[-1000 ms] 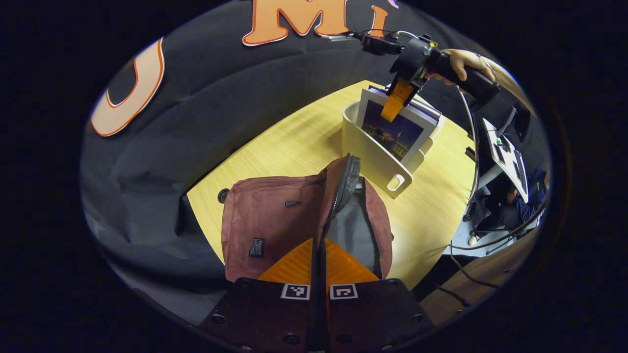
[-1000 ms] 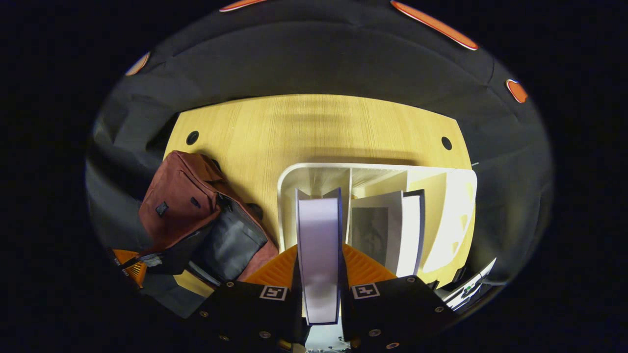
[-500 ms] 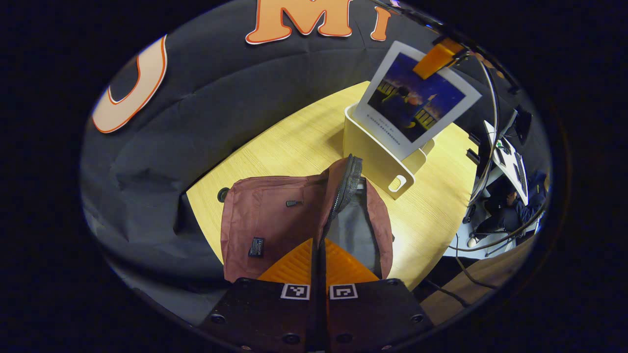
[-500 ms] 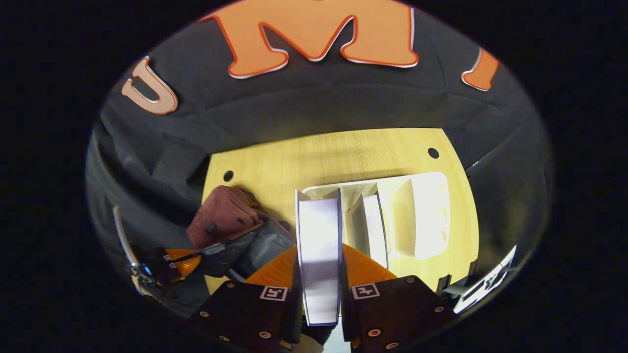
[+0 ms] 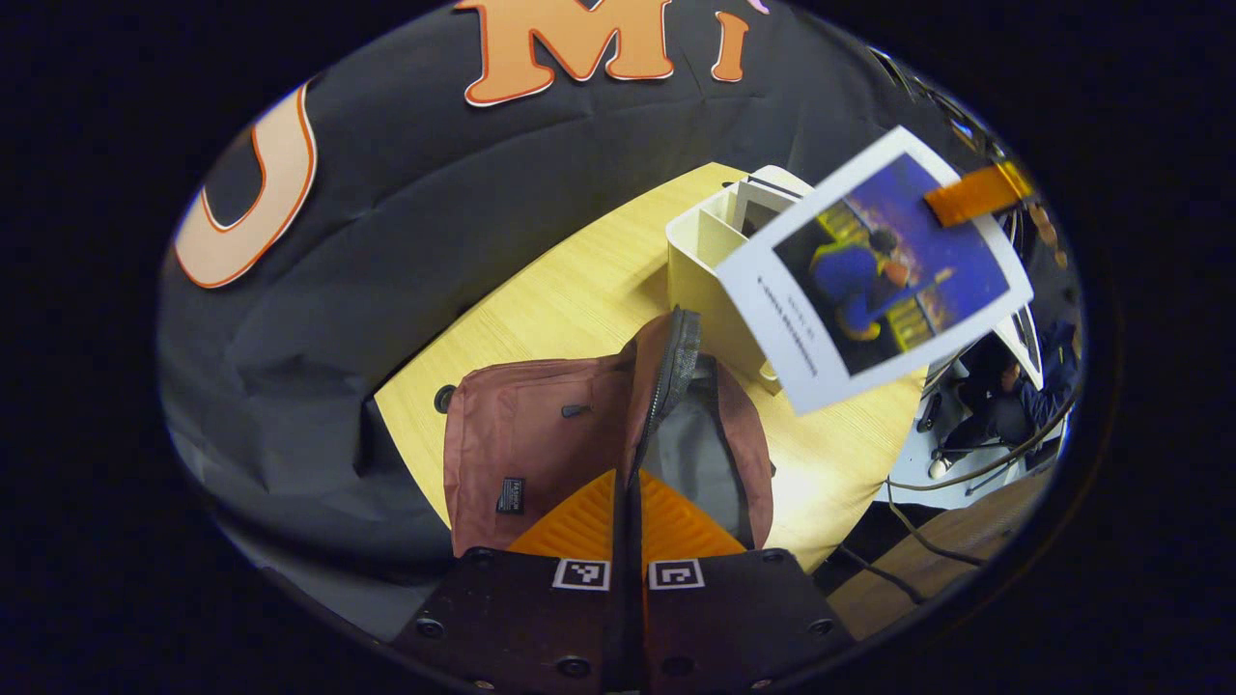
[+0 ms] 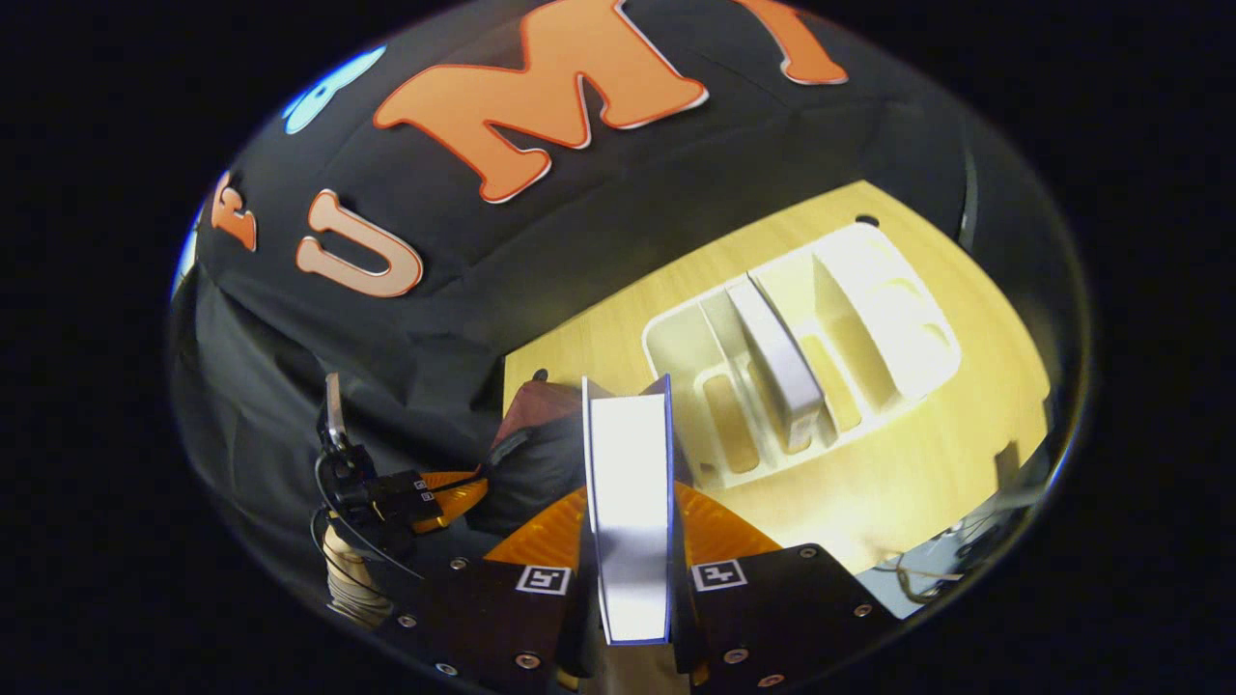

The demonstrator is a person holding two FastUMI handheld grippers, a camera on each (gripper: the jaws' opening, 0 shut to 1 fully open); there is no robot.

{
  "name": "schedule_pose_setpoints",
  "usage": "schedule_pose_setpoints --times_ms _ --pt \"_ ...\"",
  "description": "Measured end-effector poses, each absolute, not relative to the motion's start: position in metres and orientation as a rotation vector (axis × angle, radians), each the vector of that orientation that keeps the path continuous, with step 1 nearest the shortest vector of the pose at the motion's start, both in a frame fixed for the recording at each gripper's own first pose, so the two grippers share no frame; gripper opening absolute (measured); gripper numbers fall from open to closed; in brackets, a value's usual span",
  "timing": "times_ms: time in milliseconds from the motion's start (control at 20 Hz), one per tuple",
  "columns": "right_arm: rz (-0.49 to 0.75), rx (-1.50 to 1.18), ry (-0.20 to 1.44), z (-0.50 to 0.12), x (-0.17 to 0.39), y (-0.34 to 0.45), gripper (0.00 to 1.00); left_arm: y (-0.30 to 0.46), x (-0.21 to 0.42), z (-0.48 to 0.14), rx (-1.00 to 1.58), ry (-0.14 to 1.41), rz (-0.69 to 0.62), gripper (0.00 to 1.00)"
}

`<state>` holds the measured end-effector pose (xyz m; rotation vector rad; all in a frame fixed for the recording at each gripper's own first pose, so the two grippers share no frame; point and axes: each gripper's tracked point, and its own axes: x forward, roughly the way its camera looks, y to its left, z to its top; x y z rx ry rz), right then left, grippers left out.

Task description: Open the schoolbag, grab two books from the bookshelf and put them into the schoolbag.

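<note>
Right claw (image 6: 628, 541) clamped on white-edged picture-cover book (image 6: 628, 483) — now lifted clear of the cream plastic bookshelf (image 6: 869, 319), swung over toward the open maroon fabric schoolbag (image 5: 541, 434) on the wooden tabletop (image 5: 579, 290). Left claw (image 5: 628, 521) pinched on bag's rim, holding it open — first book likely drops in next.

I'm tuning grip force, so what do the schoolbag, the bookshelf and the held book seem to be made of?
Schoolbag: maroon woven fabric, matte, creased; grey lining.
Bookshelf: probably moulded plastic, cream, smooth rounded walls with cut-out slots.
Book: paper, glossy-looking printed cover, pale page block clamped in the right gripper.
</note>
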<state>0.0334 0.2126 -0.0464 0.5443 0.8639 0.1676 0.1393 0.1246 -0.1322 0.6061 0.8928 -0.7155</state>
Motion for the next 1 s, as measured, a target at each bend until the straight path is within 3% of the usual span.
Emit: schedule_pose_setpoints --times_ms 300,700,1000 --pt "0.235 0.824 0.842 -0.114 0.015 0.249 0.31 0.123 0.136 -0.115 0.625 0.884 -0.701 0.01" --pt "0.265 0.91 0.811 -0.169 0.047 0.301 0.31 0.115 0.134 -0.1 0.665 0.884 -0.675 0.01" --pt "0.265 0.897 0.882 -0.205 0.072 0.355 0.31 0.109 0.133 -0.097 0.686 0.892 -0.679 0.01"
